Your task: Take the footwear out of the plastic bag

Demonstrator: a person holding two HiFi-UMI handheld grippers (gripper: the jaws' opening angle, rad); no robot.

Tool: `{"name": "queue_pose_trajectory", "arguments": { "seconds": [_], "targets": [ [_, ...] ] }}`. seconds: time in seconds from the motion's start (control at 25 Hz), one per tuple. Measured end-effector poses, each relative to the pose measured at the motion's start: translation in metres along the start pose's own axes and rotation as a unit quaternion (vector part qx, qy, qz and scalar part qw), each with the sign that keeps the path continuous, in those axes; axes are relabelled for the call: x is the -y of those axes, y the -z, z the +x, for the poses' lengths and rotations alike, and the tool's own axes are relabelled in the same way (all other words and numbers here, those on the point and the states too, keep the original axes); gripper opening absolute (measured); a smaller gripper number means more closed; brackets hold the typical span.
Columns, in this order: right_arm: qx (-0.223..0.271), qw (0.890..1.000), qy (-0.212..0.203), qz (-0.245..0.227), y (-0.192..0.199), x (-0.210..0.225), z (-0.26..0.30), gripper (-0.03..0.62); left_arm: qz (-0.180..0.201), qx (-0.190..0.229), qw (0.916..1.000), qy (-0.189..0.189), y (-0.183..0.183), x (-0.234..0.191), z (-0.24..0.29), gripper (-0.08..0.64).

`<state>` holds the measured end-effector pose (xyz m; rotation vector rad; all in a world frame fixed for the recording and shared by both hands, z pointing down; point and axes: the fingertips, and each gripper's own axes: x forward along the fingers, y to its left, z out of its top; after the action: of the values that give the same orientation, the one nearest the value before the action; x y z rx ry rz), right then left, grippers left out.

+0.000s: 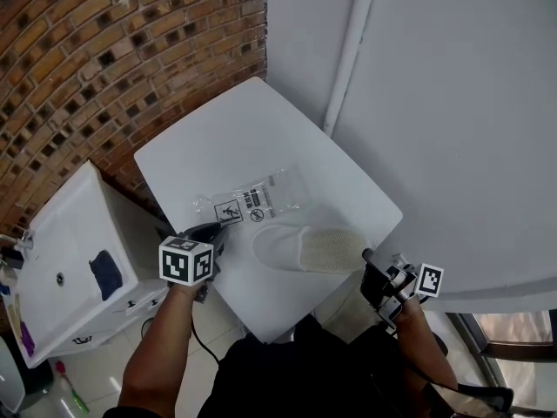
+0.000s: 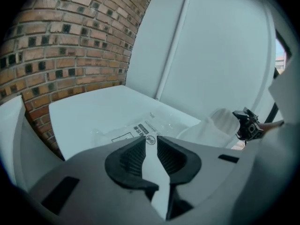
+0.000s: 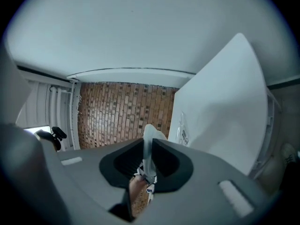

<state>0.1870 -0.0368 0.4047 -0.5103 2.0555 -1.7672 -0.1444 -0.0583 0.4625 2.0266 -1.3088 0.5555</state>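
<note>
Right tongs [image 3: 148, 149] pinching white slipper [image 1: 305, 249] by its edge, beside the flat plastic bag [image 1: 261, 200] on the worktop [image 1: 235, 138]; left tongs [image 2: 151, 146] narrowly parted, empty. Expect light, floppy handling; grip the sole edge.

Left gripper [image 2: 151, 140] slightly parted, plastic bag [image 2: 136, 128] flat on table [image 2: 84, 114], white slipper [image 2: 211, 128] beside

The plastic bag [image 1: 261, 198] is clear and glossy, the slipper [image 1: 305, 249] soft white cloth, the table [image 1: 218, 142] smooth and matt.
</note>
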Motion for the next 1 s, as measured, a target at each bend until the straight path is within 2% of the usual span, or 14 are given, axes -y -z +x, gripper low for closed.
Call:
{"name": "queue_pose_trajectory", "arguments": {
  "seconds": [0.08, 0.2, 0.32, 0.4, 0.6, 0.8, 1.0],
  "targets": [
    [-0.027, 1.0, 0.005, 0.009, 0.015, 0.009, 0.013, 0.058, -0.01, 0.009, 0.9998, -0.017, 0.013, -0.008, -0.028, 0.069],
    [-0.065, 0.998, 0.013, 0.023, 0.04, 0.023, 0.033, 0.058, -0.053, 0.019, 0.9977, -0.038, 0.042, -0.018, -0.063, 0.054],
    [-0.095, 0.994, 0.024, 0.039, 0.064, 0.038, 0.047, 0.058, -0.094, 0.017, 0.9942, -0.048, 0.075, -0.022, -0.083, 0.047],
    [-0.113, 0.992, 0.035, 0.046, 0.078, 0.047, 0.053, 0.058, -0.108, 0.009, 0.9929, -0.048, 0.091, -0.019, -0.09, 0.035],
    [-0.129, 0.989, 0.067, 0.037, 0.091, 0.071, 0.06, 0.058, -0.108, 0.009, 0.9938, -0.028, 0.095, -0.002, -0.098, 0.008],
    [-0.117, 0.986, 0.116, -0.012, 0.085, 0.092, 0.058, 0.061, -0.1, 0.015, 0.9949, -0.007, 0.087, 0.007, -0.098, 0.008],
    [-0.126, 0.968, 0.203, -0.081, 0.085, 0.108, 0.052, 0.061, -0.087, 0.002, 0.9962, 0.0, 0.089, 0.004, -0.097, 0.008]
  ]
}}
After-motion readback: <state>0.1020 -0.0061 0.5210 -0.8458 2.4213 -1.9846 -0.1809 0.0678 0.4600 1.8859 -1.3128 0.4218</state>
